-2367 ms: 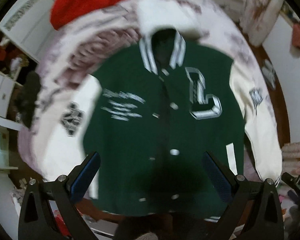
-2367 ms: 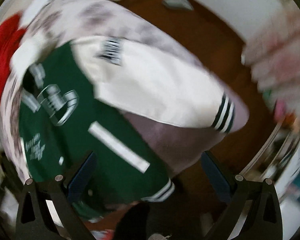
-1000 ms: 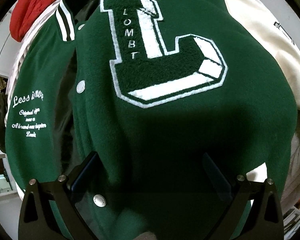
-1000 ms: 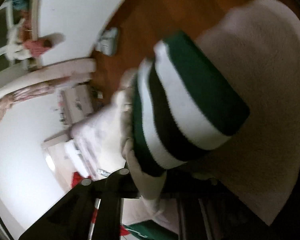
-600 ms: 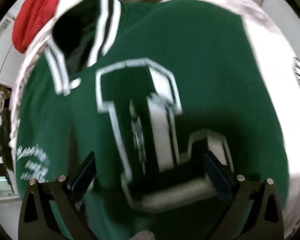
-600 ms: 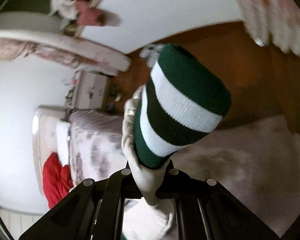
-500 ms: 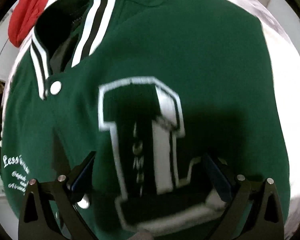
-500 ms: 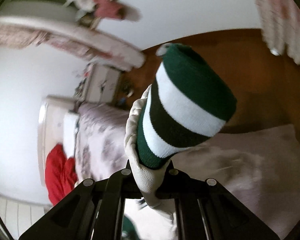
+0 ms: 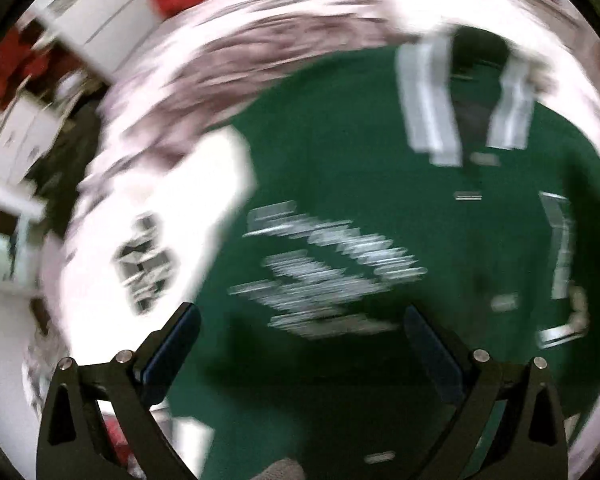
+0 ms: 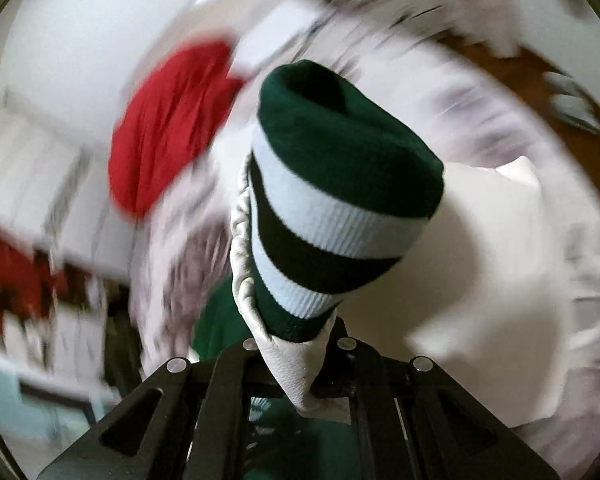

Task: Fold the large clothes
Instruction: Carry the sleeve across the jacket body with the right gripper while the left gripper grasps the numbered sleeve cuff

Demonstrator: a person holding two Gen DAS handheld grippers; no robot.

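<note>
Green varsity jacket (image 9: 380,184) with cream leather sleeves, spread front-up on a pale floral bedspread (image 9: 236,52); striped green-and-white collar (image 9: 428,96) at the far side, blurred white script across the chest, a dark patch on the cream sleeve (image 9: 148,256) at left, white snaps down the front. Heavy motion blur throughout, so lettering unreadable.

Left gripper (image 9: 302,344) hovering over the jacket's chest, blue-padded fingers (image 9: 172,344) spread wide, nothing between them; green cloth filling the gap beyond them, contact with the fabric impossible to judge.

Right gripper (image 10: 300,340) clamped narrow on the cream leather just behind the ribbed green-and-white striped cuff (image 10: 332,200) of the other sleeve; cuff standing up and away from the fingers, its opening facing far, lifted clear of the bedspread (image 10: 480,92). Green jacket body (image 10: 220,320) visible below and left of the cuff, cream sleeve trailing off to the right.

Red bundle of cloth (image 10: 168,128) lying on the far left of the bed, apart from the jacket. Wooden floor (image 10: 540,68) at the far right.
</note>
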